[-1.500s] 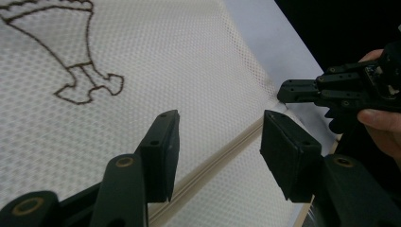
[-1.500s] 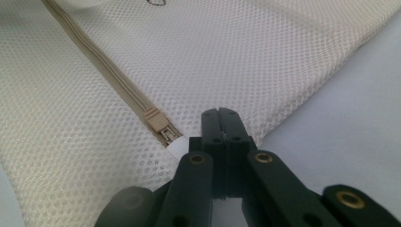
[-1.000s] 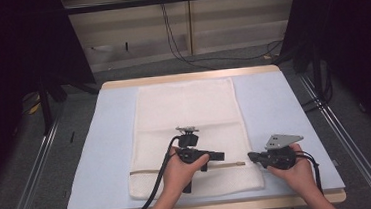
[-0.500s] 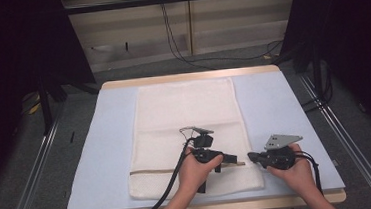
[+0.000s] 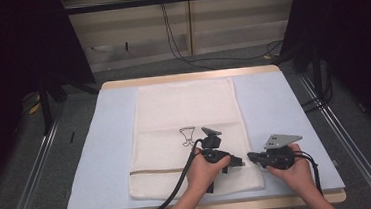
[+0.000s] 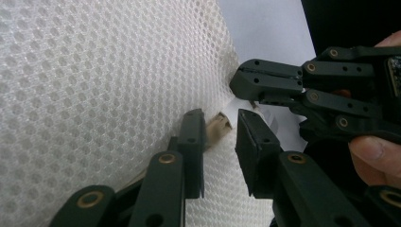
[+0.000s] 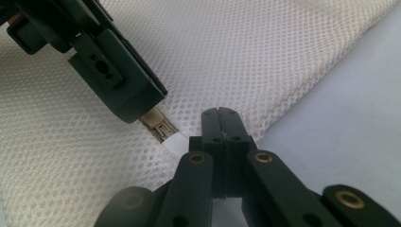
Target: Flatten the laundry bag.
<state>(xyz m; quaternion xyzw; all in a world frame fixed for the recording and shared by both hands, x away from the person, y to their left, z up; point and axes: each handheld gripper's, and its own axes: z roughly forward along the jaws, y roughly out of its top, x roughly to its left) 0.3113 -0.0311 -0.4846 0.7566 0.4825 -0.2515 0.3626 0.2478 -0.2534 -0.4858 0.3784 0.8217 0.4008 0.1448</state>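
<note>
A white mesh laundry bag [image 5: 187, 114] lies flat on a light blue mat [image 5: 111, 140]. Its beige zipper [image 5: 153, 171] runs across near the front edge. In the left gripper view, the beige zipper pull [image 6: 218, 124] sits between the tips of my left gripper [image 6: 220, 118]. Those jaws have just been closing, and a gap still shows between them. My right gripper [image 7: 221, 116] is shut on the bag's mesh at its right edge, beside a white tab [image 7: 176, 142] at the zipper's end. In the high view both grippers, left [image 5: 238, 163] and right [image 5: 252, 157], meet tip to tip there.
The mat covers a wooden table [image 5: 186, 77]. Black cables trail from both grippers over the table's front edge. Bare mat [image 5: 284, 107] lies to the right of the bag. Metal rails [image 5: 29, 182] run along the floor on both sides.
My left hand has slid to the right along the zipper line until its tips meet the right gripper. Its jaws have narrowed. The right hand has stayed put.
</note>
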